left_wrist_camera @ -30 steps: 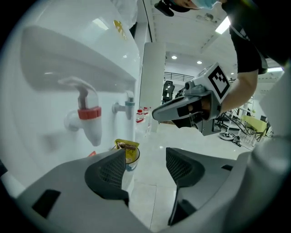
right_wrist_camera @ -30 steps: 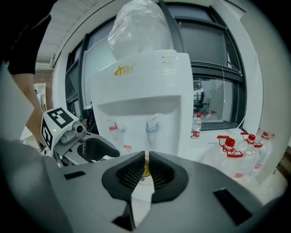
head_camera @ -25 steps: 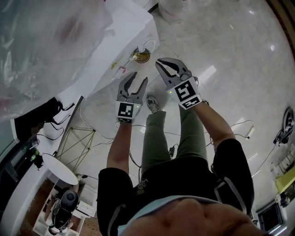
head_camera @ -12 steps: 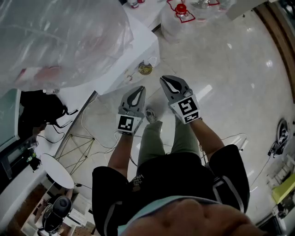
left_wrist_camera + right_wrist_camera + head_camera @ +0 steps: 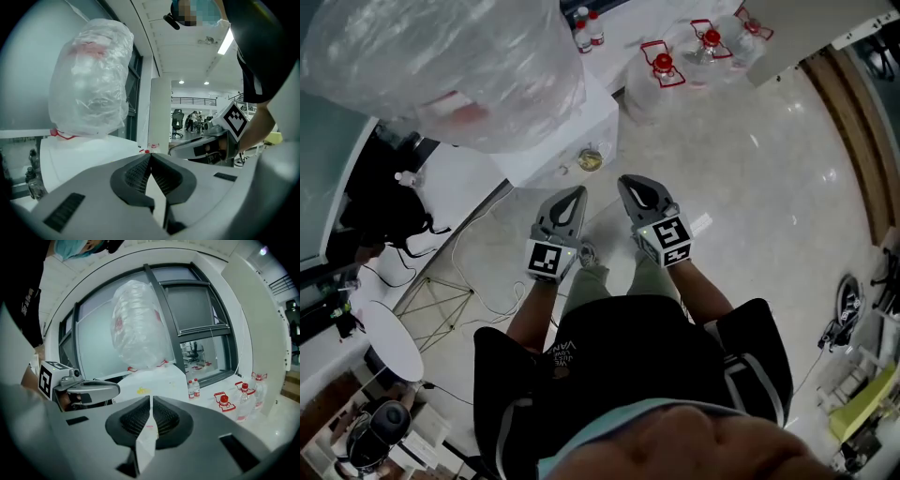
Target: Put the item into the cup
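My left gripper point(image 5: 577, 192) point(image 5: 151, 156) is shut, and I see nothing between its pads. Beside it, my right gripper point(image 5: 629, 182) point(image 5: 151, 399) is shut on a thin white packet point(image 5: 145, 442) with faint red print, which hangs below its pads. Both are held side by side in the air over the floor, pointing toward a white table point(image 5: 546, 141). A small round yellowish cup point(image 5: 591, 160) sits by that table's near corner, just beyond the fingertips. The packet does not show in the head view.
A large clear plastic bag point(image 5: 450, 66) point(image 5: 91, 79) point(image 5: 138, 324) lies on the white table. Water jugs with red caps point(image 5: 663, 67) point(image 5: 225, 401) stand on the glossy floor beyond. Cables and a round white stool point(image 5: 389, 339) are at the left.
The left jaws, open a second ago, have closed with nothing in them. Both grippers have risen together, and the right one has stayed shut. More of the bag and the water jugs now show.
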`<move>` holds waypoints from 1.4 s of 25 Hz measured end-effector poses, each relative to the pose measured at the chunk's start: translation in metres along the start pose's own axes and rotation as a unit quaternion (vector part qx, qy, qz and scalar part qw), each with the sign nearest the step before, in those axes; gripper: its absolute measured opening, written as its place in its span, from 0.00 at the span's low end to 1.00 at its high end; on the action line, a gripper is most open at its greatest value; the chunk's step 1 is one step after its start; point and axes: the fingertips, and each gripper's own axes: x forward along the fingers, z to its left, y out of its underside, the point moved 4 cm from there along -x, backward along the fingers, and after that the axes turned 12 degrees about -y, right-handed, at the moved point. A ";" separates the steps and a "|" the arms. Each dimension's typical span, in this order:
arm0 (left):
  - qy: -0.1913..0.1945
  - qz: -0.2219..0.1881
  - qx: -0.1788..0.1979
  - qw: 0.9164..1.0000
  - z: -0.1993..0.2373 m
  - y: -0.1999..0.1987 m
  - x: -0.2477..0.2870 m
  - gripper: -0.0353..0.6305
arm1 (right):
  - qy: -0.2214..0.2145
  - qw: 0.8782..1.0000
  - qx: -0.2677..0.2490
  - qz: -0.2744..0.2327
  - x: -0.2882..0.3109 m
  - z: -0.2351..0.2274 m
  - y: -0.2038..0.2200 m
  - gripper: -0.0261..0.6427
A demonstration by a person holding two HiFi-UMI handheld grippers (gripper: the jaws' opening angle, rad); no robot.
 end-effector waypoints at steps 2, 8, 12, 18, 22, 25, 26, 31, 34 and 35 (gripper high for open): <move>-0.004 -0.005 0.001 1.000 -0.002 -0.008 -0.004 0.08 | -0.003 1.000 -0.008 0.001 -0.005 0.002 -0.005 0.12; -0.021 -0.017 0.018 0.999 -0.003 -0.031 -0.017 0.08 | -0.020 0.999 -0.028 0.002 -0.018 0.008 -0.026 0.12; -0.042 -0.029 0.020 0.998 -0.001 -0.045 -0.026 0.08 | -0.028 0.999 -0.039 -0.005 -0.024 0.011 -0.046 0.12; -0.054 -0.041 0.018 0.998 0.002 -0.056 -0.044 0.08 | -0.035 0.998 -0.043 -0.020 -0.027 0.025 -0.063 0.12; -0.065 -0.043 0.015 0.997 0.004 -0.060 -0.055 0.08 | -0.042 0.998 -0.045 -0.028 -0.029 0.029 -0.072 0.12; -0.074 -0.050 0.016 0.996 0.005 -0.063 -0.064 0.08 | -0.044 0.997 -0.045 -0.036 -0.034 0.032 -0.078 0.11; -0.076 -0.052 0.015 0.996 0.006 -0.064 -0.067 0.08 | -0.043 0.997 -0.045 -0.038 -0.036 0.033 -0.080 0.11; -0.084 -0.054 0.011 0.995 0.008 -0.070 -0.079 0.08 | -0.035 0.998 -0.045 -0.040 -0.047 0.037 -0.084 0.11; -0.082 -0.059 0.014 0.995 0.007 -0.072 -0.080 0.08 | -0.029 0.998 -0.044 -0.040 -0.053 0.036 -0.083 0.11; -0.081 -0.061 0.014 0.995 0.006 -0.073 -0.080 0.08 | -0.028 0.998 -0.043 -0.040 -0.054 0.036 -0.082 0.11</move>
